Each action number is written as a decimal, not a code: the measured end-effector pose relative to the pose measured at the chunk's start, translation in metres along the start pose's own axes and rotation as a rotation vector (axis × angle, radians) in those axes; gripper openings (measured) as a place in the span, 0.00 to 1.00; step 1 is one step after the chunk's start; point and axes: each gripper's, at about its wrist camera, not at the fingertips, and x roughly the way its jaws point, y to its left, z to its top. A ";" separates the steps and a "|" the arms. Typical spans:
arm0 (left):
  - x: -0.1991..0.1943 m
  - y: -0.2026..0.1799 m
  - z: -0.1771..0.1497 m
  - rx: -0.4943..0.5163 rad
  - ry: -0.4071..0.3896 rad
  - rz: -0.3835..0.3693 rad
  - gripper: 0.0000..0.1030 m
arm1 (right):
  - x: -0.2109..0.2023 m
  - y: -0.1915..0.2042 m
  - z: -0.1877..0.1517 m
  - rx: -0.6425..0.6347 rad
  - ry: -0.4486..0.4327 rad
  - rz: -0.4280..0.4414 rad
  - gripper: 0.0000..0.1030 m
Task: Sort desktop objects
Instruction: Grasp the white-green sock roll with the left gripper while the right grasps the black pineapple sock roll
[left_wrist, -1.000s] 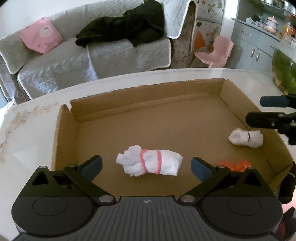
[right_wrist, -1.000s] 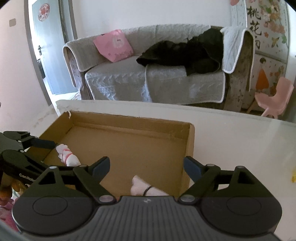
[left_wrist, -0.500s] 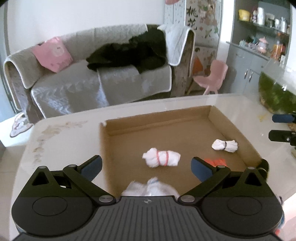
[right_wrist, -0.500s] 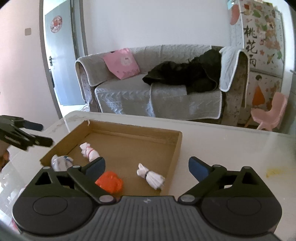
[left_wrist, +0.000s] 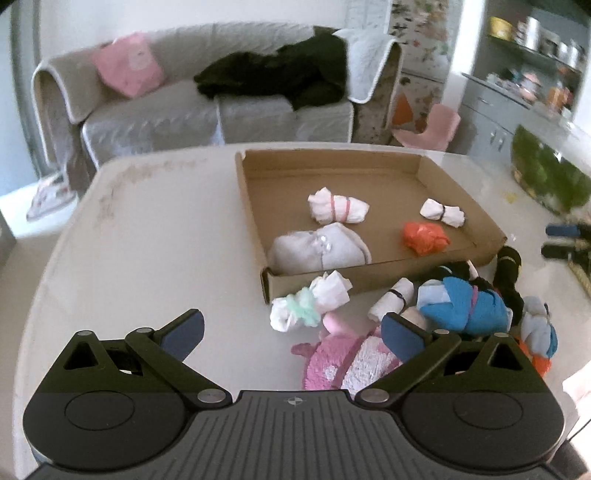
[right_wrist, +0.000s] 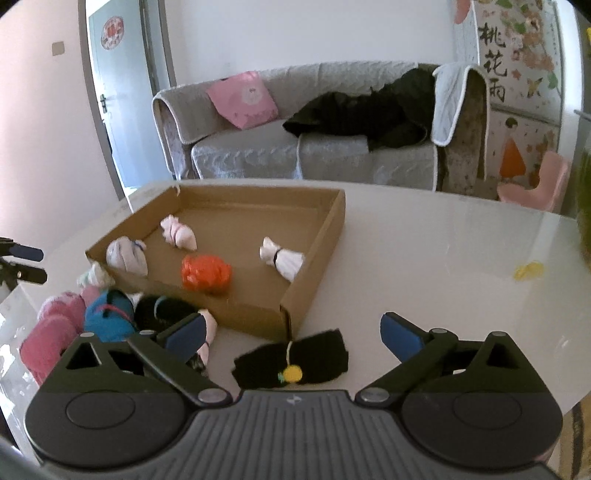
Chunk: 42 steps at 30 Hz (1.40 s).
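A shallow cardboard box (left_wrist: 255, 206) on the white table holds a white bundle with pink bands (left_wrist: 338, 210), a white one with a black band (left_wrist: 442, 213), an orange one (left_wrist: 424, 238) and a grey one (left_wrist: 317, 251). In front of the box lie a white-and-mint bundle (left_wrist: 310, 308), a blue bundle (left_wrist: 461, 308) and a pink fluffy one (left_wrist: 347, 362). My left gripper (left_wrist: 291, 334) hangs open above these, holding nothing. My right gripper (right_wrist: 291, 332) is opening its jaws. A black sock bundle with a yellow tag (right_wrist: 295, 360) lies on the table beneath them, untouched.
The box (right_wrist: 317, 258) sits toward the table's left in the right wrist view, with bare tabletop to its right. A small yellow scrap (right_wrist: 528, 271) lies there. A grey sofa (right_wrist: 314, 147) stands behind the table, and a green tank (left_wrist: 546, 177) at the far right.
Both grippers have drawn back from the box toward the table's near edge, bringing the loose pile in front of the box into view. The right jaws stand wider than before.
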 end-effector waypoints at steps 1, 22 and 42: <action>0.002 0.001 0.001 -0.016 -0.002 -0.001 1.00 | 0.003 0.000 -0.001 -0.009 0.003 0.002 0.98; 0.069 -0.020 0.019 -0.243 0.180 0.044 0.99 | 0.038 0.006 -0.024 -0.110 0.051 0.044 0.97; 0.084 -0.020 0.017 -0.295 0.201 0.128 0.79 | 0.054 -0.001 -0.028 -0.141 0.080 0.042 0.86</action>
